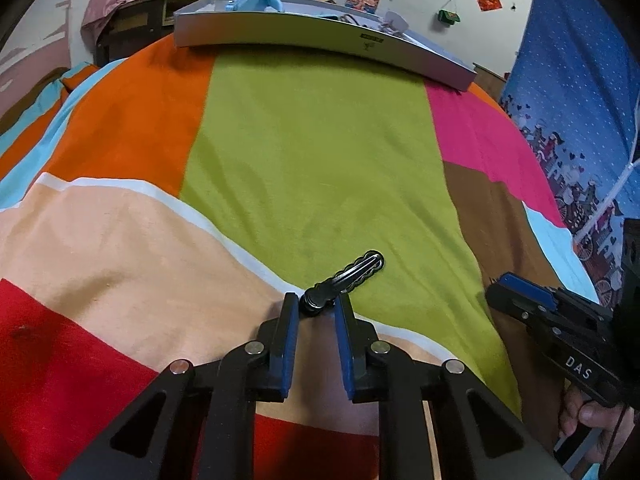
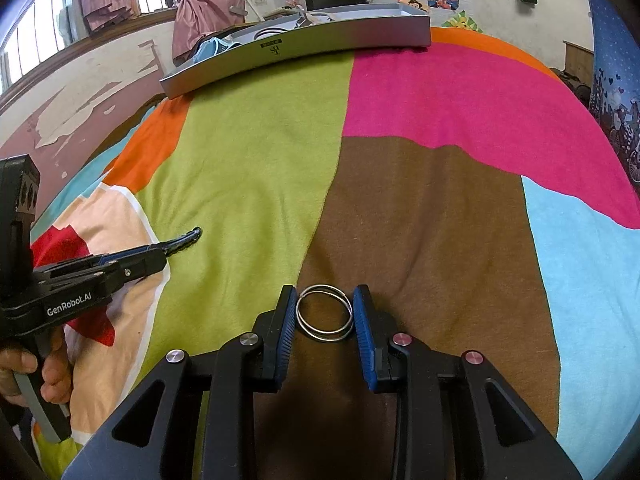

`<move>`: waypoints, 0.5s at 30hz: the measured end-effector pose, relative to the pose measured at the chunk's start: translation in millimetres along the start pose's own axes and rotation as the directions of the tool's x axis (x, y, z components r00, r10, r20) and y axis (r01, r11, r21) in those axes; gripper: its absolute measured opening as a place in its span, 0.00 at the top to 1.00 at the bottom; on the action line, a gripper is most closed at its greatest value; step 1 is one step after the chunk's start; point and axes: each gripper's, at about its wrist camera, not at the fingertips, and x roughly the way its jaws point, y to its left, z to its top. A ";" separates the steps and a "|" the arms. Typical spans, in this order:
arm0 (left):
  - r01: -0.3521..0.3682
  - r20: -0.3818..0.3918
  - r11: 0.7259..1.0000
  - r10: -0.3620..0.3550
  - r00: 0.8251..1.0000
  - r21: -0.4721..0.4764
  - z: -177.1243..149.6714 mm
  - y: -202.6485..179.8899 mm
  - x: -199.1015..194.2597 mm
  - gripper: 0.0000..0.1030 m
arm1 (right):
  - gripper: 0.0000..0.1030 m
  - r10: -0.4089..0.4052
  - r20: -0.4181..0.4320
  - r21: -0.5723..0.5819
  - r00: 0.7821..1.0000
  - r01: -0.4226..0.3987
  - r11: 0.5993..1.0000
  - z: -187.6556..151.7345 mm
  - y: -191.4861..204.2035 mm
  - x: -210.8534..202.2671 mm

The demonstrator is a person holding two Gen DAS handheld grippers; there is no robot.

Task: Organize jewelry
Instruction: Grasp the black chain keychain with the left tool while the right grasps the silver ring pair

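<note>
A black hair clip lies on the green patch of the bedspread. My left gripper is shut on the clip's thick near end, and the rest points away to the upper right. From the right wrist view, the left gripper comes in from the left with the clip sticking out of its tips. Two thin silver bangles lie stacked on the brown patch. My right gripper is shut on them, a pad touching each side. The right gripper also shows at the right edge of the left wrist view.
A long grey tray stands at the far edge of the bed and holds a light blue item and other small pieces. The patchwork bedspread covers everything between. A person's hand grips the left handle.
</note>
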 end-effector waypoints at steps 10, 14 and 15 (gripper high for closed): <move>0.007 0.017 0.999 -0.007 1.000 0.040 -1.2 -13.3 -6.7 0.83 | 0.75 0.029 0.028 -0.002 0.999 -0.029 1.000 -2.6 -2.7 -8.6; 0.008 0.028 0.999 -0.009 1.000 0.042 -0.7 -17.1 -10.7 0.83 | 0.75 0.047 0.047 -0.017 0.998 -0.046 0.999 -1.0 0.0 -14.1; 0.010 0.032 0.999 -0.011 0.999 0.040 -0.2 -18.2 -12.1 0.83 | 0.75 0.050 0.052 -0.021 0.997 -0.049 0.999 -0.4 0.9 -15.6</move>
